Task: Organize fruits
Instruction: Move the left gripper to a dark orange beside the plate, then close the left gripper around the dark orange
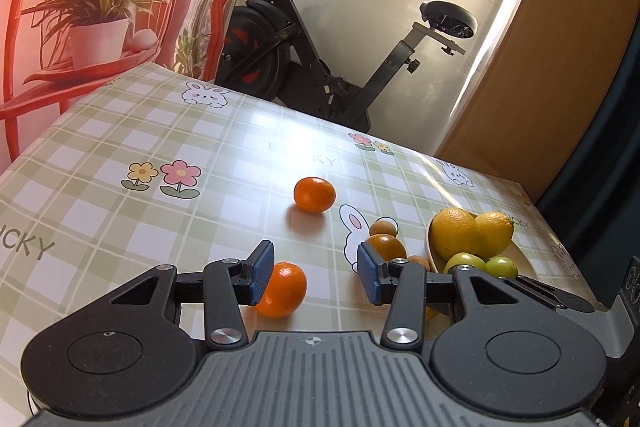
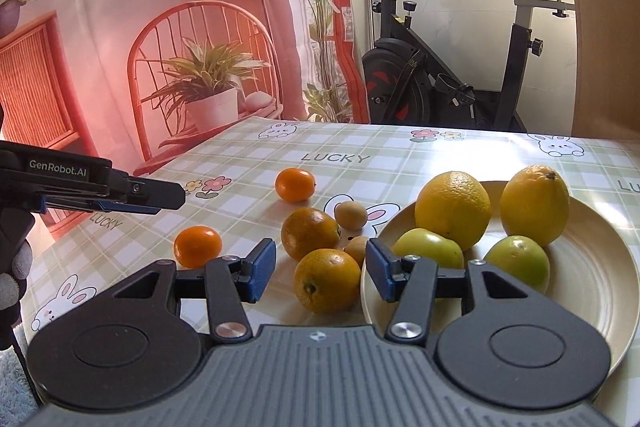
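Two grippers over checked bench [image 2: 360, 155]. Cream plate [image 2: 592, 267] at bench's right: two lemons [image 2: 452, 209], two green apples [image 2: 518, 261]. Left gripper [image 1: 316, 273] fingers spread wide, empty; left pad [image 1: 262, 273] partly hides mandarin [image 1: 286, 289], contact unclear. Right gripper [image 2: 320, 269] fingers spread wide, empty, either side of orange [image 2: 326, 279] beside plate. Second orange, two small brown fruits, far mandarin [image 2: 295, 185] loose on bench.
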Available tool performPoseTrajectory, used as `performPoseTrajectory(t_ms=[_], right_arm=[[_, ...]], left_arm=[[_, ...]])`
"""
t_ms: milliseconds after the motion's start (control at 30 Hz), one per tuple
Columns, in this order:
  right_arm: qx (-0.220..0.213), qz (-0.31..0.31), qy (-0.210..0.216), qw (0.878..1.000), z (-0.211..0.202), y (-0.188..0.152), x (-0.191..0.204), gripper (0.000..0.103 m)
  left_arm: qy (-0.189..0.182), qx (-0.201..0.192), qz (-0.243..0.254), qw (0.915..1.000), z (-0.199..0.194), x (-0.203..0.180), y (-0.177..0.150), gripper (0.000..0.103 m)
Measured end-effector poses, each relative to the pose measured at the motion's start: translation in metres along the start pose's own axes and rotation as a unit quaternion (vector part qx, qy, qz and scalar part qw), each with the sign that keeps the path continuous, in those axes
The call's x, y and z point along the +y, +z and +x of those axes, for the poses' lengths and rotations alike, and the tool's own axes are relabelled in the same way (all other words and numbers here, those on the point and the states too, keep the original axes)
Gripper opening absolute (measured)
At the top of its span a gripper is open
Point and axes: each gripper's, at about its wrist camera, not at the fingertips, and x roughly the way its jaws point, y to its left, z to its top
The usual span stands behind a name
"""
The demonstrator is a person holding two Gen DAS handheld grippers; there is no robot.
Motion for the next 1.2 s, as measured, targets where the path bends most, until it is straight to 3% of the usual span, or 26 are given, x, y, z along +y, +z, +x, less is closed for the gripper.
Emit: performPoseTrajectory(t_ms=[433, 633, 1200], right_arm=[[0.017, -0.021, 0.004, 1.000, 0.012, -0.010, 0.012, 0.058], [0.038, -0.054, 0.027, 0.997, 0.018, -0.015, 0.025, 0.055], [0.070, -0.048, 0.038, 0.996, 0.043, -0.009, 0.030, 0.049]], left_arm=[[-0.019, 0.013, -0.015, 0.9996, 0.006, -0.009, -0.010, 0.048], [-0.023, 0.029, -0.009, 0.9993, 0.014, -0.013, -0.017, 0.048], [-0.039, 0.061, -0.001, 0.9974, 0.044, -0.028, -0.022, 0.048]])
